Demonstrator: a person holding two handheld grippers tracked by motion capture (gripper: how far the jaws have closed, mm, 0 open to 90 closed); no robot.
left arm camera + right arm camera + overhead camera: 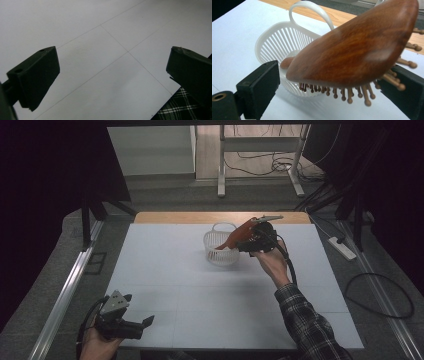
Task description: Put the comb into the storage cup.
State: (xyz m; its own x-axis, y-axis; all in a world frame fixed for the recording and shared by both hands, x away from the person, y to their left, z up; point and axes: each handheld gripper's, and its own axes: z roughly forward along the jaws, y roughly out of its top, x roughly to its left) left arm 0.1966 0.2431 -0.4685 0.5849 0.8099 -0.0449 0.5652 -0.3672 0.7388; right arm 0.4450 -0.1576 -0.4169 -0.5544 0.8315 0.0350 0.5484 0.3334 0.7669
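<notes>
Nearest: left hand-held gripper [145,322] rests at the bench [165,270] front-left corner, jaws wide apart, empty; no risk there. Farther: right hand-held gripper [239,243] looks clamped on a wooden hairbrush [354,47], tilted, handle end dipping into the white basket [274,42] mid-bench. Risk, imo: brush too long for basket, so on release it could tip basket over or slide out.

- Hairbrush [357,47]: reddish-brown wood, lighter brown pins.
- Basket [220,249]: white, slatted walls.
- Table [165,270]: pale grey-white top, thin seam lines, wooden far edge.
- Sleeve [307,320]: dark plaid.
- Jaws: black.
</notes>
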